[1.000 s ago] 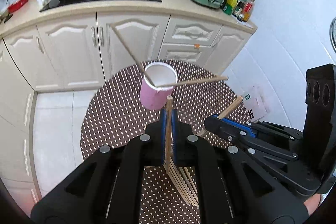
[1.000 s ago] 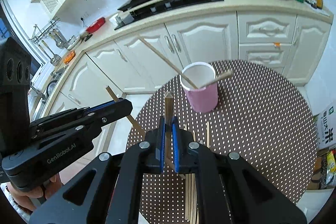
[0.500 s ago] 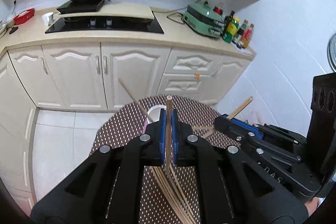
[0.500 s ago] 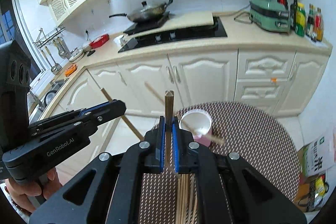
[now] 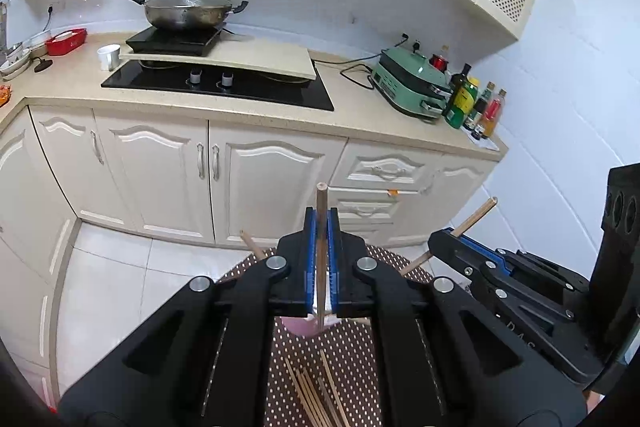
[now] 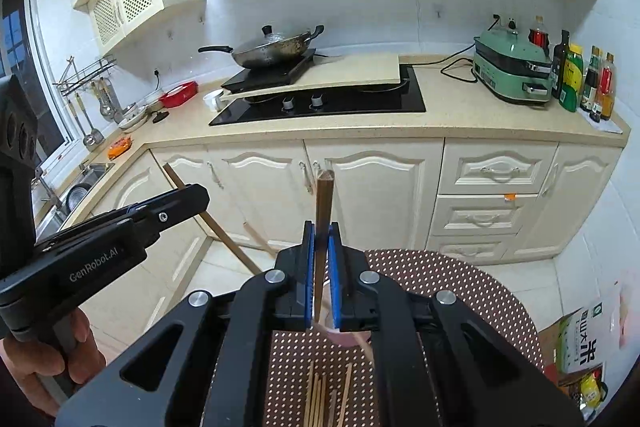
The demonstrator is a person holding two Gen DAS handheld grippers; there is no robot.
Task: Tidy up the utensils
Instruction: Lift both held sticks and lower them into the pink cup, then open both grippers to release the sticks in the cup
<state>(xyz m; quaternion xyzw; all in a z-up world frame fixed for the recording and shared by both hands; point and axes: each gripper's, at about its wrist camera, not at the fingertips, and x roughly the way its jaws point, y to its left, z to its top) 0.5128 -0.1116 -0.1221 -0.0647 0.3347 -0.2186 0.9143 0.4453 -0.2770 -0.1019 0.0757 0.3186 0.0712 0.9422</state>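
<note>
— How much of the sorting is done?

— At least two chopsticks are seen leaning in the pink cup [image 5: 306, 327]; a loose bundle of chopsticks [image 6: 326, 401] is left lying on the dotted table [image 6: 460, 283] just before it.

— And the claws?

— One chopstick [image 5: 321, 227] is pinched upright by the left gripper [image 5: 321, 255]; another chopstick [image 6: 323, 219] is pinched by the right gripper [image 6: 322, 267]; both are held above the cup, neither yet dropped in.
</note>
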